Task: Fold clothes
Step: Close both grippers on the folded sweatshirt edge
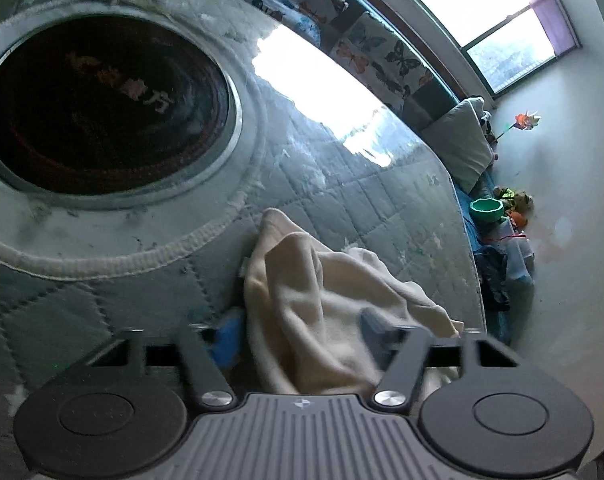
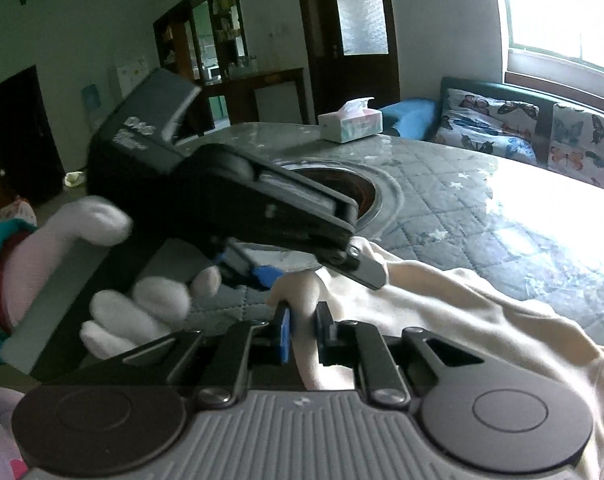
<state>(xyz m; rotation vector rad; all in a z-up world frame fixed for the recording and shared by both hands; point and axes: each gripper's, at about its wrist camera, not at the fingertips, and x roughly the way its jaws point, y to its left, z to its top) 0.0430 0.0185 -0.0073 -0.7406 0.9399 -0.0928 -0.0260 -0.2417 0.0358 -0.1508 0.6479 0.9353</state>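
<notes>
The cream garment [image 1: 325, 304] lies crumpled on the quilted grey table cover [image 1: 381, 208], w/ part of it lifted up between both tools. In the left wrist view the cloth fills the lower middle, from about 12 o'clock of the left gripper [image 1: 302, 340] down to its base. That gripper's fingers [image 1: 228, 340] stand wide apart, one blue pad at 9 o'clock of the cloth, the other at 3 o'clock, partly draped by fabric; the cloth hangs in the gap but the pads aren't pinching it, as far as the blur allows.

In the right wrist view the right gripper [image 2: 303, 326] has its fingers narrow, clamped on a bunched fold of the garment [image 2: 441, 320] right at the tips. The rest of the cloth spreads off toward 3–4 o'clock, across the cover [image 2: 481, 216] and down the frame's right edge.

The left tool body [image 2: 222, 200] sits at 10–11 o'clock of the right gripper, tilted, held by a white-gloved hand [image 2: 142, 308] w/ a teal sleeve. One of its fingers touches the cloth just above the right gripper's tips.

Round dark inset [image 1: 102, 100] in the table lies at 10 o'clock of the garment. Tissue box [image 2: 349, 120] sits at the far edge, 12 o'clock. Butterfly-print cushions [image 2: 489, 124] line the sofa under the window [image 1: 497, 12], at 1–2 o'clock. Green bowl [image 1: 486, 210] sits past the table edge, 3 o'clock.
</notes>
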